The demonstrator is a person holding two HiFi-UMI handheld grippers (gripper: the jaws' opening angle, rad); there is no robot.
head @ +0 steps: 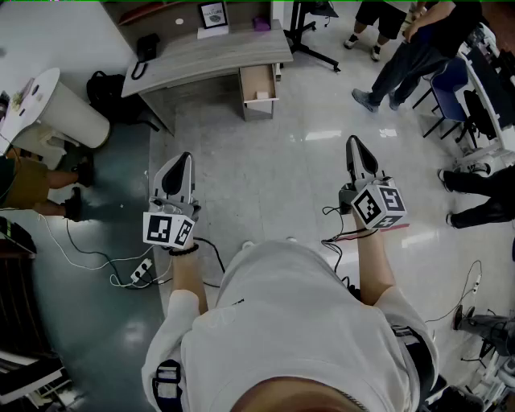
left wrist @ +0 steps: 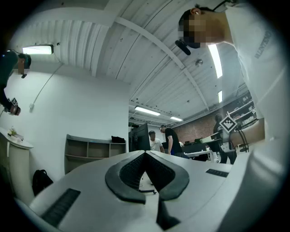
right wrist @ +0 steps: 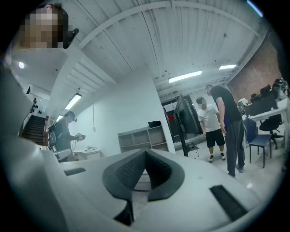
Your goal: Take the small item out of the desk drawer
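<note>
In the head view a grey desk (head: 201, 56) stands at the far side of the room. Its drawer (head: 257, 80) is pulled open toward me, and a small white item (head: 261, 95) lies in it. Both grippers are held out over the floor, far short of the desk. My left gripper (head: 183, 157) points toward the desk with its jaws together and nothing between them. My right gripper (head: 355, 142) is likewise shut and empty. The pads meet at the tip in the left gripper view (left wrist: 145, 154) and in the right gripper view (right wrist: 145, 152).
A telephone (head: 145, 48) and a framed sign (head: 213, 14) sit on the desk. A round white table (head: 56, 105) and a black backpack (head: 105, 84) are at the left. A power strip (head: 141, 272) with cables lies on the floor. People (head: 410, 48) and chairs (head: 451, 80) stand at the right.
</note>
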